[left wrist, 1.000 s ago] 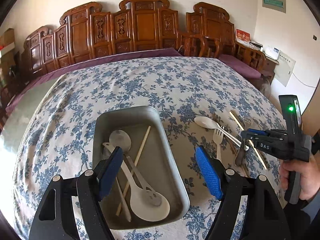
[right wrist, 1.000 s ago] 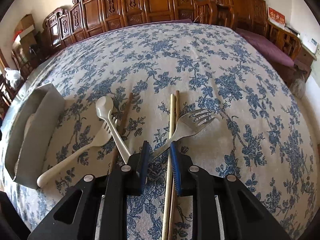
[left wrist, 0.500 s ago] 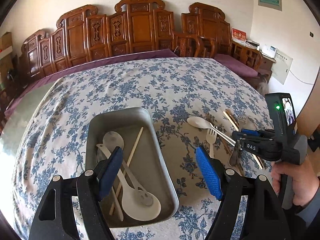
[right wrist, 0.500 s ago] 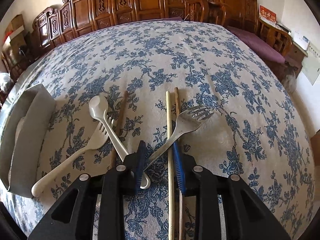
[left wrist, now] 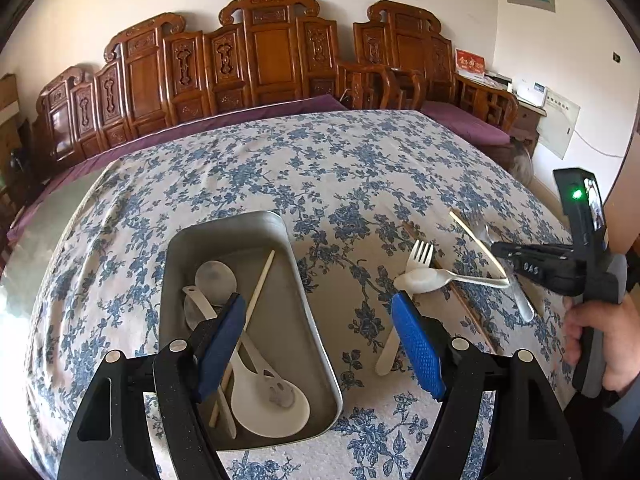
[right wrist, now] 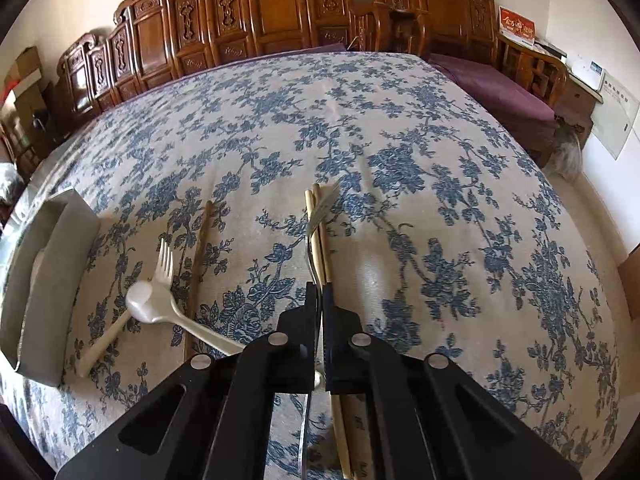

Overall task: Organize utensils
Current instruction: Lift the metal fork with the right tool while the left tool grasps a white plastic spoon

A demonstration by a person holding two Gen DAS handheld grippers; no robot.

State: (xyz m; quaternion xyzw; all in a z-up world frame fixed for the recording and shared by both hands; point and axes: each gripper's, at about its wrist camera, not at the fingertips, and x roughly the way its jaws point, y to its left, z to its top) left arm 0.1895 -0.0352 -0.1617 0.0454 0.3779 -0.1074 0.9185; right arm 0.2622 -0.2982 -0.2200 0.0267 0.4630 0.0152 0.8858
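Right gripper (right wrist: 321, 294) fingers clamped on the metal fork (right wrist: 316, 224), edge-on above the chopsticks (right wrist: 320, 248) on the bench; left gripper (left wrist: 320, 344) fingers apart over the tray (left wrist: 308, 320). We judge the thin handle could twist or slip. Its lower end is hidden behind the fingers.

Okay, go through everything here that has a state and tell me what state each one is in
Left gripper: jaws open, empty, above the tray.
Right gripper: jaws shut on metal fork.
Metal tray: holds spoons and chopsticks.
White fork: flat on tablecloth.
White spoon: across the white fork.
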